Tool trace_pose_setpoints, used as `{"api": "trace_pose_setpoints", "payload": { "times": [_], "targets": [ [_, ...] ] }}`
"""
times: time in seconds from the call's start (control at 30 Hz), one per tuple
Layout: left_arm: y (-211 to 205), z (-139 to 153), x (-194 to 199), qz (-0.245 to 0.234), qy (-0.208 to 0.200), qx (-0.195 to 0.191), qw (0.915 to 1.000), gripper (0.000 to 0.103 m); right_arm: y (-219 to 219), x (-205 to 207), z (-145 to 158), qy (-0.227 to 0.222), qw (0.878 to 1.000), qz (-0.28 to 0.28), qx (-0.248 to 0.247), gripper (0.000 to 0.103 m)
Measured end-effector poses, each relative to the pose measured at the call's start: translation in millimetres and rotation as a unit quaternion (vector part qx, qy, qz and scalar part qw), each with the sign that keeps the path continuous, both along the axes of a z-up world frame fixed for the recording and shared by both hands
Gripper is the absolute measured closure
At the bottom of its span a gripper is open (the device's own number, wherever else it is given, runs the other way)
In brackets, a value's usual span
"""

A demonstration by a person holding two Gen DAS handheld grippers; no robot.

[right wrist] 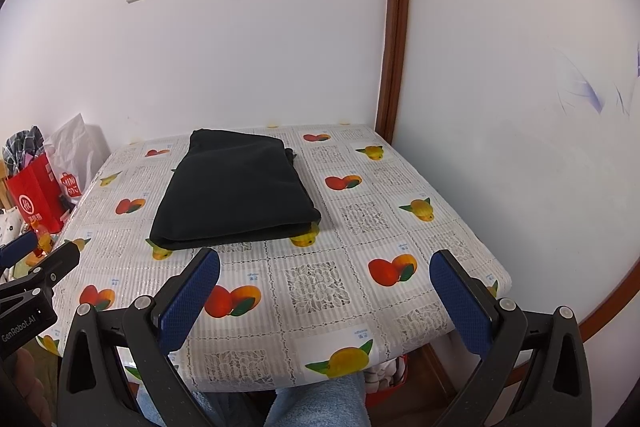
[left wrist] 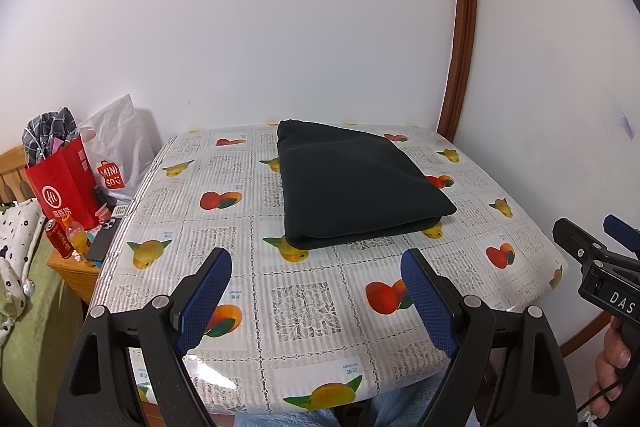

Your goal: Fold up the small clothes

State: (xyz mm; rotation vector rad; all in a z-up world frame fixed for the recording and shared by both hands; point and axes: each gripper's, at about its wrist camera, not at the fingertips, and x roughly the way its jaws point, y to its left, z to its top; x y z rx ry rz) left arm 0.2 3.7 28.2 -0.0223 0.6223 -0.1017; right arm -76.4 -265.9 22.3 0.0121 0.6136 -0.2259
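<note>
- Your black cloth (left wrist: pixel 356 187) lies folded flat on the table (left wrist: pixel 312 311), toward its far side.
- Your left claw (left wrist: pixel 316 275) hangs over the table's near edge, short of the cloth, fingers apart and empty.
- Your right claw (right wrist: pixel 324 277) does likewise, spread wide, gripping nothing.

Black tongs (left wrist: pixel 316 307) — blue textured pads (left wrist: pixel 204 299), silver screws, white lettering.
</note>
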Motion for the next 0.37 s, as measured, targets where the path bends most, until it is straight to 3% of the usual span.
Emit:
{"api": "trace_pose_setpoints", "payload": {
  "times": [0.37],
  "targets": [
    [1.1, -3.3, 4.4, 0.004, 0.008, -0.007, 0.9999, 0.017, 1.8, 4.4, -2.0, 0.003, 1.000, 0.004, -0.003, 0.000]
  ]
}}
